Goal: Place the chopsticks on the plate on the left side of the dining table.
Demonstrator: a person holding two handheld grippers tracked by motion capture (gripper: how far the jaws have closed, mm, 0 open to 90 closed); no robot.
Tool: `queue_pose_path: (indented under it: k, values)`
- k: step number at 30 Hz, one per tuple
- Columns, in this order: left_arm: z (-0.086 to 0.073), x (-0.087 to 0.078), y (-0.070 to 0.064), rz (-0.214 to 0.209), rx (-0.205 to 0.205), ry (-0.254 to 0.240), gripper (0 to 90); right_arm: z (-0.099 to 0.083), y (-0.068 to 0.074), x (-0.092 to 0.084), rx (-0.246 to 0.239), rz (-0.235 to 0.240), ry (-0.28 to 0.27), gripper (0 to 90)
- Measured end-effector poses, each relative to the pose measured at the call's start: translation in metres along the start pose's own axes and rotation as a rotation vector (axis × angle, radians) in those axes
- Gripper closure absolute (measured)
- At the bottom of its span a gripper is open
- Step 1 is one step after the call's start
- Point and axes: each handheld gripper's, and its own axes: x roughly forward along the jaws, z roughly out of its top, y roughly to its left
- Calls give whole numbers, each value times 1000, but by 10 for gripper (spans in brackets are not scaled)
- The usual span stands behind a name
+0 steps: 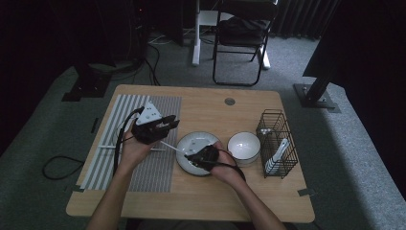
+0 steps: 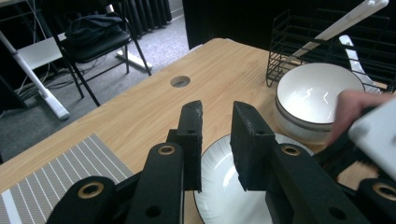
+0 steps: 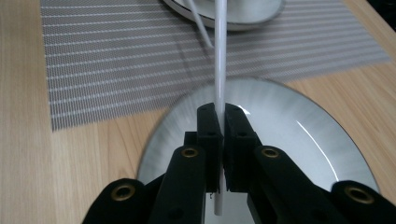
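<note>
My right gripper (image 1: 191, 156) (image 3: 220, 110) hangs over a white plate (image 1: 187, 143) (image 3: 289, 126) and is shut on a thin white stick (image 1: 171, 147) (image 3: 220, 60). The stick runs from its jaws out over the striped placemat (image 1: 158, 167) (image 3: 116, 56). Left of it, my left gripper (image 1: 168, 122) (image 2: 217, 111) is held above the mat's right edge. Its jaws stand slightly apart with nothing between them, above the plate (image 2: 219, 186). A white bowl (image 1: 243, 145) (image 2: 317, 93) sits right of the plate.
A black wire basket (image 1: 276, 125) (image 2: 299, 42) with a white spoon (image 1: 276, 155) (image 2: 343, 21) stands at the table's right. Another white stick (image 1: 109, 147) lies on the mat. A dark-rimmed white dish (image 3: 247, 16) rests on the mat. A folding chair (image 1: 242, 28) stands beyond the table.
</note>
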Motion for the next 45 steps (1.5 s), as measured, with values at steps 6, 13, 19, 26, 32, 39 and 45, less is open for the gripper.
queue_pose_path:
  k: [6,13,19,26,32,39,45]
  values:
    - [0,-4,8,15,-8,8,735,24,8,28,-59,56,21,868]
    - [-4,-13,18,17,-34,21,710,49,13,62,-124,99,70,867]
    - [-4,-21,23,25,-45,0,710,60,14,84,-147,119,108,868]
    - [-5,-28,27,43,-55,-11,711,70,14,99,-177,128,135,867]
    - [-13,-35,35,102,-69,7,709,72,12,108,-174,134,151,866]
    - [-31,-42,39,161,-80,44,704,71,9,113,-173,137,156,866]
    - [-56,-50,42,210,-123,64,702,72,9,114,-175,140,150,865]
